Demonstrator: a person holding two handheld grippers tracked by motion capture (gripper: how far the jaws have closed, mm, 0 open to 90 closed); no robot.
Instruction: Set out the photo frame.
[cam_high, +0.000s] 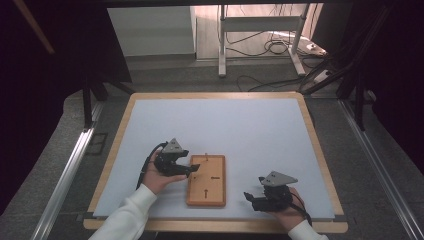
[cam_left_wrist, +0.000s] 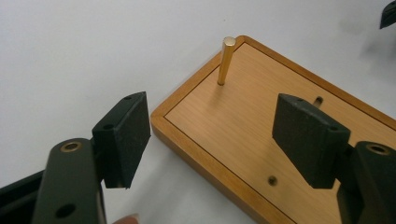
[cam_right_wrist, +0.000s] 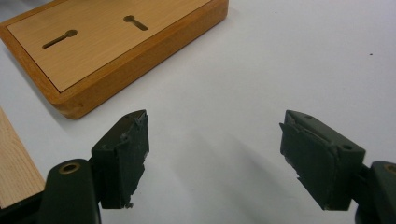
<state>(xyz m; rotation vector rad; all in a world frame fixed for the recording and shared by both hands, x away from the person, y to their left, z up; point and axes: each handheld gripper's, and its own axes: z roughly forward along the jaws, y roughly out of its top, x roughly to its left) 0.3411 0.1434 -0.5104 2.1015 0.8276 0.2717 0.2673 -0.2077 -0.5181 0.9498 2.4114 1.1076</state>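
Nearest the person, the right gripper (cam_high: 256, 196) rested low on the white desk (cam_high: 260, 135) with its jaws wide and nothing between them, just right of the wooden board (cam_high: 206, 181); the left gripper (cam_high: 186, 170) hovered at the board's left edge, jaws likewise wide and empty, one pad off the board and the other over it; the brass peg (cam_left_wrist: 226, 60) stood upright in its hole near the board's far corner, ahead of those jaws. As I judged it, the peg was the thing to be taken; doing that well meant carrying the jaws forward until the peg stood midway between them, closing squarely on the shaft, then lifting straight up so it would not bind. Nothing lay in the way on the board, only its keyhole slots (cam_right_wrist: 60, 39); beyond the desk stood a metal stand (cam_high: 260, 40) and loose cables (cam_high: 272, 47) on the floor, well apart.
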